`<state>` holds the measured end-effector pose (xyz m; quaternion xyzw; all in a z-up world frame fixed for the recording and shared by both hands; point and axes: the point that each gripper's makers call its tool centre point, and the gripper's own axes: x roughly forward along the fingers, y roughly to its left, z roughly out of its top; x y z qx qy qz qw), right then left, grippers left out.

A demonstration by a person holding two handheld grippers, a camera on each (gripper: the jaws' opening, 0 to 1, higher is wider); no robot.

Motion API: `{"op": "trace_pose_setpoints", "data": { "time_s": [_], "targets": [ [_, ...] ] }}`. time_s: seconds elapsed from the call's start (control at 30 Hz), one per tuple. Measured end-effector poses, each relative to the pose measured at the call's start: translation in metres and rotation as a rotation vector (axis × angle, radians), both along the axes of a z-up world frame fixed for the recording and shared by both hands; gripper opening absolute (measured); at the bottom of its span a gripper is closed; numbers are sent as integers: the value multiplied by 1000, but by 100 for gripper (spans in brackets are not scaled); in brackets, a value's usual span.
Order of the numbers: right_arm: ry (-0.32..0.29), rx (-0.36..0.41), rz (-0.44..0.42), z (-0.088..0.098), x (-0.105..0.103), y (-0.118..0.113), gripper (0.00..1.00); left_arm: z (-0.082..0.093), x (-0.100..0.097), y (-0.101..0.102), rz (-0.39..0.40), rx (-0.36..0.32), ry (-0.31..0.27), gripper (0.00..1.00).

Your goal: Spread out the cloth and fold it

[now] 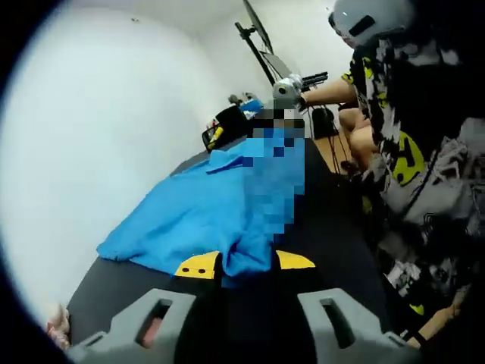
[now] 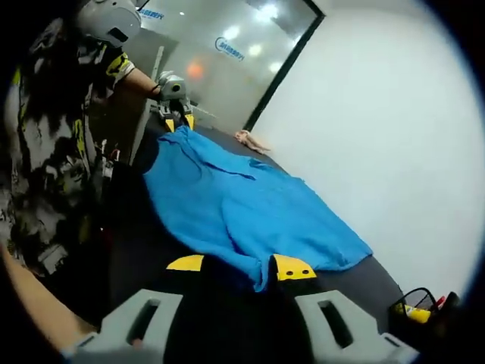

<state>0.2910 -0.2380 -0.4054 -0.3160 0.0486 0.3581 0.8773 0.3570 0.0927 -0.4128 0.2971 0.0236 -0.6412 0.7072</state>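
While spread along the dark table (image 2: 364, 292), blue cloth (image 2: 250, 205) gripped at both ends: left gripper (image 1: 244, 265) clenched on the 6 o'clock edge, right gripper (image 2: 239, 267) clenched on the opposite edge, at 12 o'clock from left gripper view.

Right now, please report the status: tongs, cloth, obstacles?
Left tongs, right tongs: shut on opposite ends of blue fabric cloth. Cloth stretched over dark table. No obstacles.
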Motion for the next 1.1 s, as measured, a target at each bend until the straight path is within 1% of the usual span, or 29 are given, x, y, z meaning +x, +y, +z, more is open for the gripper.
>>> {"op": "trace_pose_setpoints", "data": {
  "time_s": [0.07,0.13,0.17,0.2,0.23,0.3,0.37,0.4,0.47,0.53,0.6,0.67,0.7,0.73,0.8,0.87,0.9,0.93,0.97,1.0,1.03,1.07,1.1],
  "targets": [
    [3,-2,-7,0,1,-1,30,-1,6,4,-7,3,19,27],
    [2,6,-11,-1,3,1,29,-4,7,2,-13,-15,118,28],
    [1,12,-12,-1,3,1,29,-4,10,0,-12,-25,137,29],
    [1,23,-17,-1,4,1,29,-5,13,1,-18,-30,167,31],
    [3,29,-24,-1,4,0,29,-6,20,3,11,-53,196,36],
    [7,31,-31,-1,4,-1,29,-6,24,4,12,-82,226,41],
    [10,33,-38,-1,5,-3,29,-5,21,0,-18,-80,196,41],
    [11,37,-42,-1,6,-4,29,-6,20,-4,-22,-72,188,40],
    [17,47,-49,-1,7,-4,29,-6,17,-11,-57,-58,150,36],
    [21,51,-50,-2,8,-4,28,-7,18,-16,-65,-50,157,31],
    [22,49,-43,-3,9,-2,28,-7,17,-21,-71,-59,129,27],
    [32,54,-31,-4,11,0,25,-8,13,-23,-69,-67,122,20],
    [39,57,-25,-5,11,2,24,-8,13,-23,-67,-66,127,15],
    [44,57,-18,-7,11,2,20,-10,11,-22,-45,-66,170,10],
    [60,65,-9,-9,10,1,17,-8,17,-19,-28,-63,135,4],
    [56,55,0,-9,10,1,9,-8,17,-17,-24,-51,129,3],
    [65,48,-4,-11,10,0,5,-8,17,-16,-23,-45,126,2],
    [78,54,-3,-13,9,1,3,-8,17,-16,-22,-34,130,2],
    [84,59,-1,-12,8,1,3,-7,17,-15,-10,-26,157,2],
    [91,62,-1,-9,7,1,3,-8,14,-13,1,-11,206,2],
    [94,65,0,-9,6,1,3,-8,14,-11,-3,14,203,2],
    [104,77,3,-6,3,1,3,-4,16,-10,-3,25,173,2],
    [114,87,2,-5,2,1,3,-3,15,-8,-1,38,177,1]
  ]
}}
